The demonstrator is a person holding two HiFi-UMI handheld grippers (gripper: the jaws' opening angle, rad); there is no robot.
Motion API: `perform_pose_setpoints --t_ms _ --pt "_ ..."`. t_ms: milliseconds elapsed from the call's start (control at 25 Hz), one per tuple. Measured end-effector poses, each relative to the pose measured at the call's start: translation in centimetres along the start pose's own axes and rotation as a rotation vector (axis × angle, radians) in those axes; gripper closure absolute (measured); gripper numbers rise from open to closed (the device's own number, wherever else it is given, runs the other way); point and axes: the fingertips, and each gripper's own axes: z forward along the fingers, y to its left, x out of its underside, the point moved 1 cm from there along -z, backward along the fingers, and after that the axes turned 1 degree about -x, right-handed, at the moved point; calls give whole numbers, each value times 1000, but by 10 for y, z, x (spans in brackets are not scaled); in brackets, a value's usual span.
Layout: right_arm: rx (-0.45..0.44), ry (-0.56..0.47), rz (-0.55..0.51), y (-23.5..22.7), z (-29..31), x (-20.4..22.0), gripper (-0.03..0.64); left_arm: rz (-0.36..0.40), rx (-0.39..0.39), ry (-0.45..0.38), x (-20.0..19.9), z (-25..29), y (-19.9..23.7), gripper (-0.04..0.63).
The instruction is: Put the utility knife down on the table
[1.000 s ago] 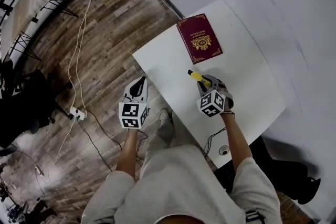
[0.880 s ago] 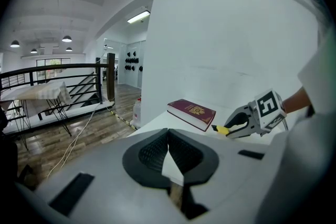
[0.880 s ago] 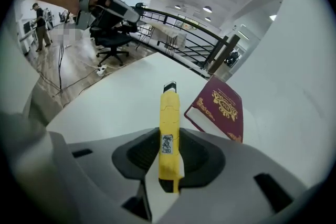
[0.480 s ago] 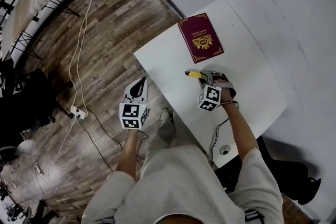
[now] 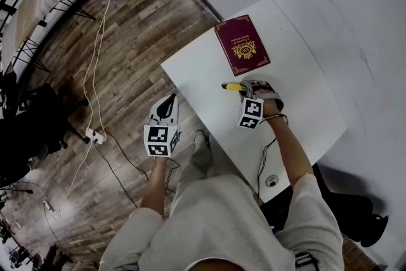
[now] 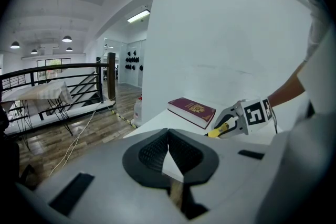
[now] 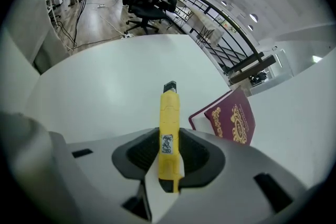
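Note:
A yellow utility knife (image 7: 169, 134) with a black tip sticks out from between the pads of my right gripper (image 7: 169, 157), which is shut on it. In the head view the knife (image 5: 233, 87) points left, low over the white table (image 5: 292, 111), and the right gripper (image 5: 248, 91) holds it just below a maroon book (image 5: 241, 45). The left gripper view shows the knife (image 6: 219, 129) from the side. My left gripper (image 5: 166, 108) hangs off the table's left edge over the floor; its pads (image 6: 168, 152) meet with nothing between them.
The maroon book (image 7: 230, 119) lies close to the right of the knife's tip. A white wall rises behind the table. Cables and a power strip (image 5: 94, 134) lie on the wooden floor at the left. A black railing (image 6: 58, 84) runs beyond the floor.
The right gripper has rolled and sunk a little toward the table, so the knife now points more to the left. The left gripper has stayed put.

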Motion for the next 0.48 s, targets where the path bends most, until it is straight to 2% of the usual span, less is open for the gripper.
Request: perform_pose_setpoints --t_ms 200,480 --pt "-32 -15 -1 1 1 -2 505 0 0 -1 -2 1 1 588" --pt "-31 -33 5 0 1 0 497 4 7 -1 -5 5 -2 588"
